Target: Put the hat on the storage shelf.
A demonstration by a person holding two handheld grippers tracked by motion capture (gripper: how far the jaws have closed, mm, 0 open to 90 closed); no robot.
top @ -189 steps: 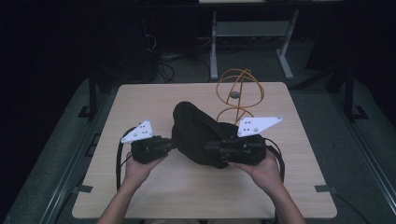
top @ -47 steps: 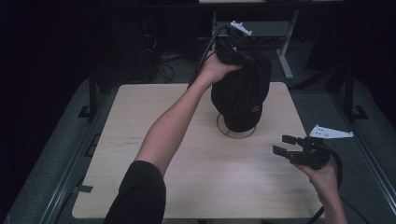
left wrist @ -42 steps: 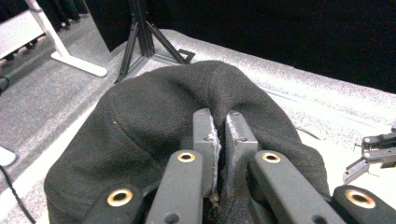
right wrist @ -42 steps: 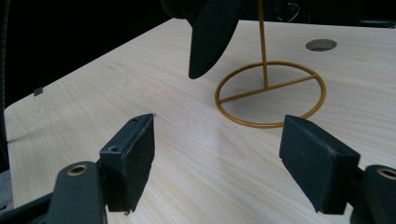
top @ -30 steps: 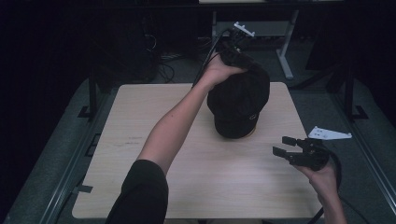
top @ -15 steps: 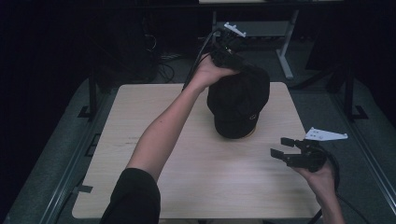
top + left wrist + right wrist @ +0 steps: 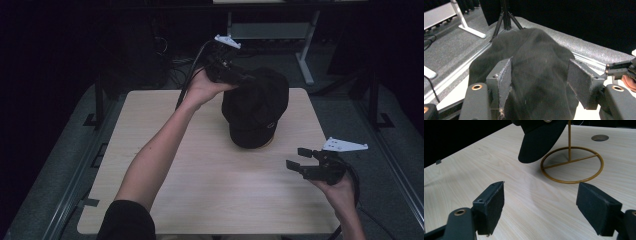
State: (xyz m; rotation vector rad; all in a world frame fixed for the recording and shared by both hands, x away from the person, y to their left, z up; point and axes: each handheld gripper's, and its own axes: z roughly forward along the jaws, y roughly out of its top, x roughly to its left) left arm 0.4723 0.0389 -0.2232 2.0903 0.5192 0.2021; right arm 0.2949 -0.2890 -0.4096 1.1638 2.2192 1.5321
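My black cap (image 7: 256,112) sits draped over the gold wire stand (image 7: 571,165) at about one o'clock from the middle of the bench (image 7: 210,185), its crown carried by the stand's top and its brim hanging down toward me, clear of the ring base. That is why it keeps its shape with nothing gripping it.

My left hand-held gripper (image 7: 235,75) is at the cap's eleven o'clock, at the far side of the crown. Its jaws have just been opening; in the left gripper view the pads (image 7: 505,80) stand apart with the cloth between them but not pinched, so I judge the cap is released and the stand bears it alone.

My right hand-held gripper (image 7: 306,161) waits near the bench's four o'clock edge, well apart from the cap, jaws spread on nothing and pointed at the stand, ready to steady it if the cap slips.
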